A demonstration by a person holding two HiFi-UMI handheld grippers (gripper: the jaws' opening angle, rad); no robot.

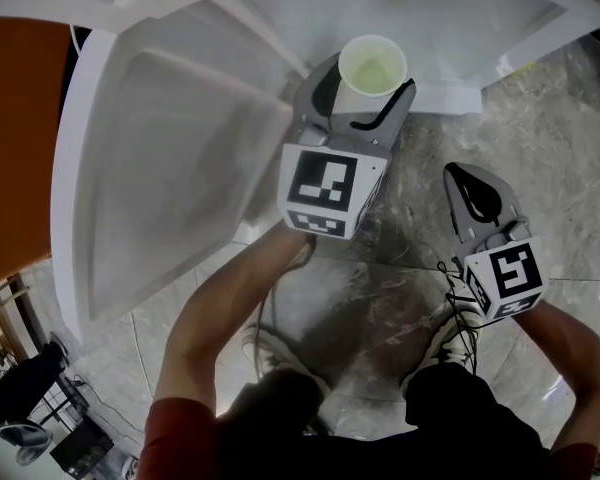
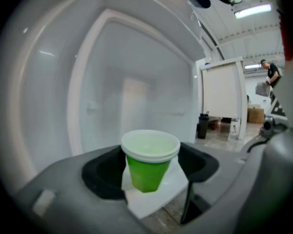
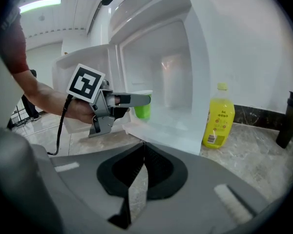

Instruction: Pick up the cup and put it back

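A green cup (image 1: 372, 65) with a white rim hangs in the air at the mouth of an open white fridge (image 1: 440, 18). My left gripper (image 1: 365, 86) is shut on the cup, one dark pad on each side of it. In the left gripper view the cup (image 2: 149, 162) stands upright between the pads, above a white corner of the fridge's ledge (image 2: 154, 199). The right gripper view shows that gripper (image 3: 119, 101) from the side, with the cup (image 3: 142, 110) at its tip. My right gripper (image 1: 468, 183) hangs lower at the right over the floor, shut, with nothing in it (image 3: 144, 147).
The fridge door (image 1: 170, 168) stands swung open at the left. A yellow bottle (image 3: 217, 116) and a dark bottle (image 3: 289, 118) stand on the marble floor by the fridge. The person's shoes (image 1: 455, 318) are below the grippers. A white partition (image 2: 222, 96) stands farther back.
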